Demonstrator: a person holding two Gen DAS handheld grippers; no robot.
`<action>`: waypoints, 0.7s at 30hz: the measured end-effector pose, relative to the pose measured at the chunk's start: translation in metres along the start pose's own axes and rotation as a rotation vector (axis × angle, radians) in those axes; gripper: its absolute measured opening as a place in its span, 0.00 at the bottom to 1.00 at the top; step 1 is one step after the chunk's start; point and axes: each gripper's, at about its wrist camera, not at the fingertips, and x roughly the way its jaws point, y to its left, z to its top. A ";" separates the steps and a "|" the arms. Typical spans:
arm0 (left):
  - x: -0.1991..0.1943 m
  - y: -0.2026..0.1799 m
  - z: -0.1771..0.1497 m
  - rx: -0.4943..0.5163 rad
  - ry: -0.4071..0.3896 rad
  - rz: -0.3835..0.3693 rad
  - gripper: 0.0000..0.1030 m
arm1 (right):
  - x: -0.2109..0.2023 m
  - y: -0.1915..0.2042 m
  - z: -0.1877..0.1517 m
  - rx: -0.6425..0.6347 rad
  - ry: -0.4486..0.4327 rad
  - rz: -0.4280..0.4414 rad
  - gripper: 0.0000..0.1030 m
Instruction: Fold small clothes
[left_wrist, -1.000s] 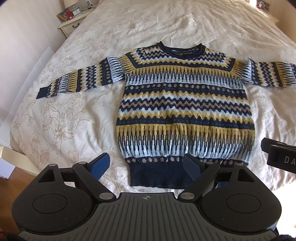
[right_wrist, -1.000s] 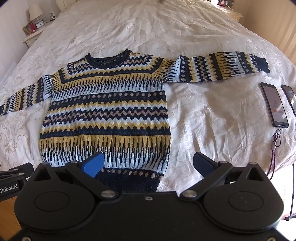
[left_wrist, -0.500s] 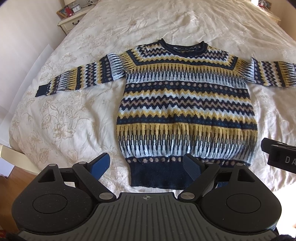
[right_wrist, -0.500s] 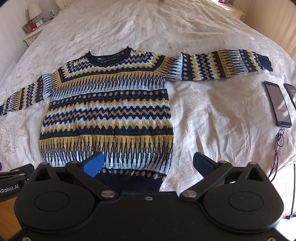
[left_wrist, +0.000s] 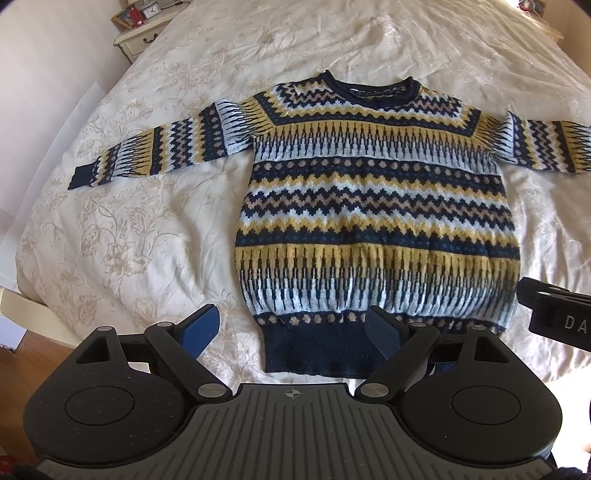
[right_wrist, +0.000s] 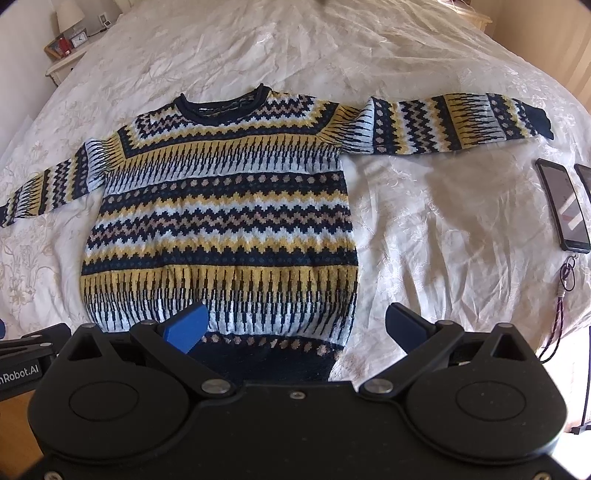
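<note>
While both hand-held grippers (left_wrist: 291, 330) (right_wrist: 297, 326) gape empty, the sweater (left_wrist: 376, 221) lies flat, collar pointing away, sleeves outstretched sideways.

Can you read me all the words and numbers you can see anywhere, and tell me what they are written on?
"DA": white letters, cut off by the picture edge, on the right gripper seen from the left wrist camera.
"nRobot.AI": white letters, start cut off, on the left gripper seen from the right wrist camera.
Sweater neck label: too small to read.
Clock face on the nightstand: too blurred to read.
Phone screen: nothing readable.
</note>
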 end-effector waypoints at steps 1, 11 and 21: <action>0.001 0.000 0.000 0.000 0.001 -0.001 0.84 | 0.000 0.001 0.001 -0.001 0.001 0.000 0.99; 0.011 0.012 0.013 -0.004 0.020 -0.006 0.84 | 0.007 0.016 0.009 -0.011 0.017 -0.003 0.99; 0.021 0.030 0.034 -0.015 0.030 -0.019 0.84 | 0.014 0.040 0.027 -0.017 0.020 0.011 0.99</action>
